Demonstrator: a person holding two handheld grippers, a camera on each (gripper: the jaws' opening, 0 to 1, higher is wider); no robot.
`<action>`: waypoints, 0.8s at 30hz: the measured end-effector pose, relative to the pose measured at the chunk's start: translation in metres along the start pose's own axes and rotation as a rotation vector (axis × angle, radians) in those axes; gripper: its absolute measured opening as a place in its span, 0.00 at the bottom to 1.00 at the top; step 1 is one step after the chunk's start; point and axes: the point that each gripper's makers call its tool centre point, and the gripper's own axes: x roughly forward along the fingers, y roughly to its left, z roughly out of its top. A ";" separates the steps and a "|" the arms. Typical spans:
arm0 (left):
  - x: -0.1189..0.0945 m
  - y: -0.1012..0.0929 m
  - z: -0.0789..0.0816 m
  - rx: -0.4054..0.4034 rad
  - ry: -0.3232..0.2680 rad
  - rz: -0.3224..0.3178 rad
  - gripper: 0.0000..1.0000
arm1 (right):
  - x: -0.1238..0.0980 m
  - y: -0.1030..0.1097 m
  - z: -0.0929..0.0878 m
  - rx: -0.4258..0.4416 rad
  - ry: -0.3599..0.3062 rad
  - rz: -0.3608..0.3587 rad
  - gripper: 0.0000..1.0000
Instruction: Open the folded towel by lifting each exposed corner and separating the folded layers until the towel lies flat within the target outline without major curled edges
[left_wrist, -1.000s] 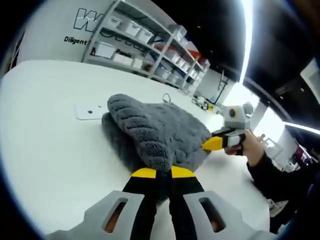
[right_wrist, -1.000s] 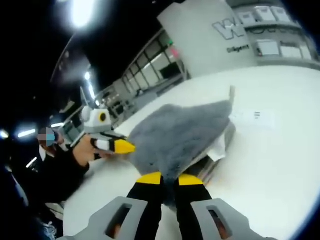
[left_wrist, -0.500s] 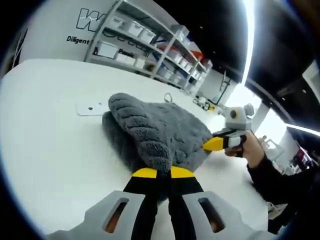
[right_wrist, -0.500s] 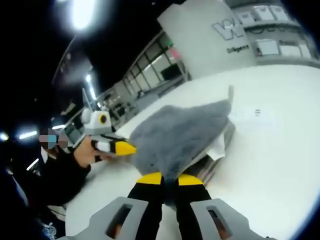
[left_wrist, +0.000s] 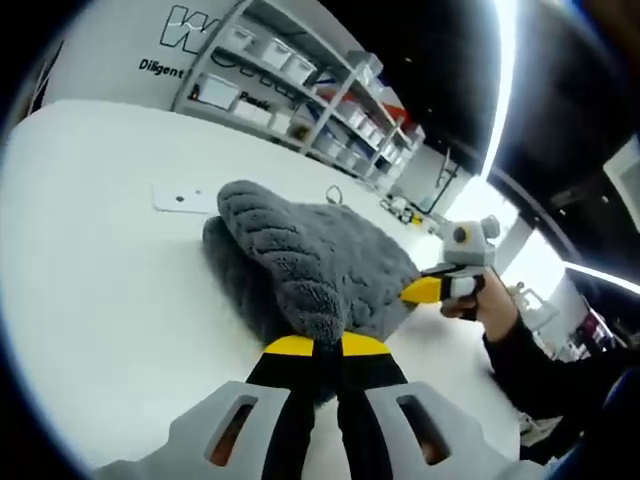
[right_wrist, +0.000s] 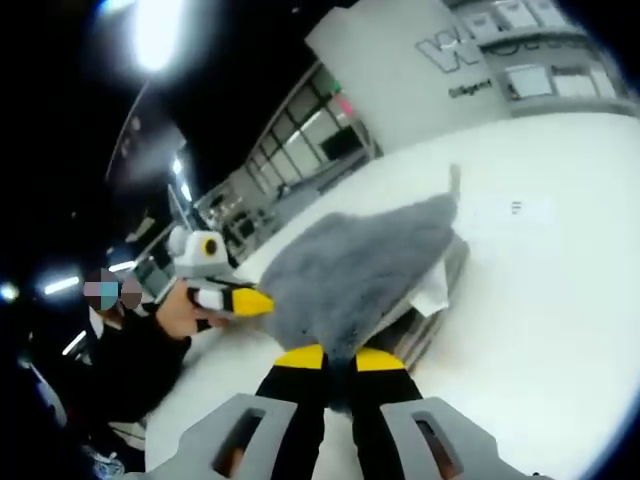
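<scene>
Towel (left_wrist: 320, 265) is resting bunched on the white desk (left_wrist: 90, 280), with the left gripper (left_wrist: 326, 346) and right gripper (right_wrist: 339, 357) each pinching a corner between closed jaws. Pulling the corners apart evenly, low over the desk, should keep the edges from curling.

Left tool (left_wrist: 326, 346) closed, yellow-tipped black jaws pressed together on a corner of the grey towel (left_wrist: 320, 265), raised off the counter (left_wrist: 90, 270). Right tool (right_wrist: 340, 357) likewise closed on the towel's opposite corner, jaws side by side with fabric bunched between them. Seen across the towel from the left gripper view, right tool held in a hand (left_wrist: 490, 305), dark sleeve (left_wrist: 545, 365) trailing behind it. Seen from the right gripper view, left tool gripped by the other hand (right_wrist: 180, 305), yellow tip at the towel's edge.
</scene>
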 end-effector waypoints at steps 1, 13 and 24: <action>-0.001 -0.001 -0.001 0.000 -0.001 0.000 0.03 | 0.000 0.001 -0.001 -0.003 0.000 0.000 0.02; -0.008 -0.013 -0.013 0.027 0.011 0.013 0.03 | -0.007 0.012 -0.011 -0.067 0.009 -0.040 0.02; -0.018 -0.022 -0.020 0.080 0.025 0.030 0.03 | -0.011 0.025 -0.019 -0.144 0.030 -0.064 0.02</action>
